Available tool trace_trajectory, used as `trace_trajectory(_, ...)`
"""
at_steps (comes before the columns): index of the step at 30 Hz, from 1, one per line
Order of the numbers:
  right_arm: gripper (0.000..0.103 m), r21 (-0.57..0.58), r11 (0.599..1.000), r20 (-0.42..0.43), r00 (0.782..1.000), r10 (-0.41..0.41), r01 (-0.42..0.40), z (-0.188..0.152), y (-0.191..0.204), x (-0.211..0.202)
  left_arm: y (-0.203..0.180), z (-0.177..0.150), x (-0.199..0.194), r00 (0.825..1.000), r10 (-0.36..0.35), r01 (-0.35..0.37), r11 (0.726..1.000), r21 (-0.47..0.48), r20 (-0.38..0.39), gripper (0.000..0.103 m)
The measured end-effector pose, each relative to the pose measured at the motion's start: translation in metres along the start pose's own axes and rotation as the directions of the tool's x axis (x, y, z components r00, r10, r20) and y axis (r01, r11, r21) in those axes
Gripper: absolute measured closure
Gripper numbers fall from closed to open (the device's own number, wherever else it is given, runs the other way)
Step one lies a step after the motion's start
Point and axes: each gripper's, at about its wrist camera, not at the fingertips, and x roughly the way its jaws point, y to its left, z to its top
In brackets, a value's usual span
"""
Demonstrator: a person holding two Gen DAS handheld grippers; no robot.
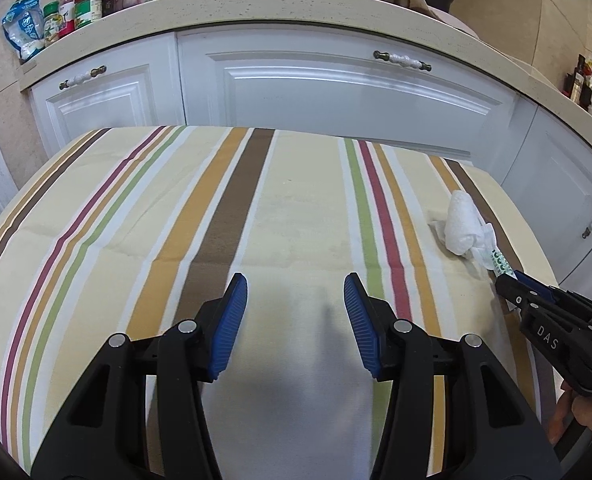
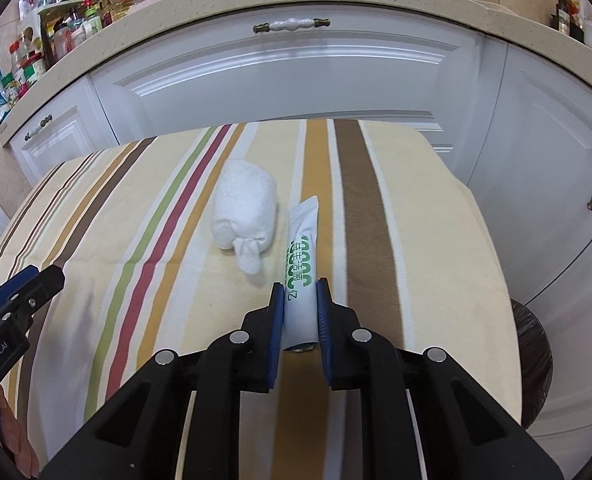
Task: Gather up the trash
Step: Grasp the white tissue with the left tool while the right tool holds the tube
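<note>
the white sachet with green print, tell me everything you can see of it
The white sachet is a slim, glossy, tube-like packet with green print running along its length. It points away from the right hand-held gripper, whose blue pads are shut on its near end. Its flat sealed far end lies over the orange stripe of the striped tablecloth. A crumpled white tissue sits just to its left, close but apparently not touching. It looks plump rather than flattened.

- Left gripper [image 1: 296, 292]: black angular arms, ribbed blue pads [image 1: 235, 320], round silver pivot screws.
- Right gripper [image 2: 300, 296]: the same build; side marked "DAS" in white.
- Bare skin at the handles.
</note>
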Motion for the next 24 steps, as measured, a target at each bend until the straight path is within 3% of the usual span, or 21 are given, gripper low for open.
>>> trace_trajectory(14, 0.086, 0.047, 0.999, 0.048, 0.998, -0.028, 0.026, -0.006, -0.043, -0.020, -0.049, 0.001, 0.000, 1.000, -0.031, 0.031, 0.997, 0.070, -0.001, 0.053)
trace_trajectory(18, 0.086, 0.066, 0.997, 0.064, 0.997, -0.038, 0.034, -0.007, -0.059, -0.026, -0.068, 0.004, 0.000, 0.999, -0.052, 0.052, 0.995, 0.088, 0.001, 0.047)
trace_trajectory(24, 0.087, 0.098, 0.994, 0.099, 0.993, -0.062, 0.052, -0.010, -0.085, -0.040, -0.104, 0.009, 0.003, 0.996, -0.085, 0.081, 0.988, 0.135, 0.020, 0.046)
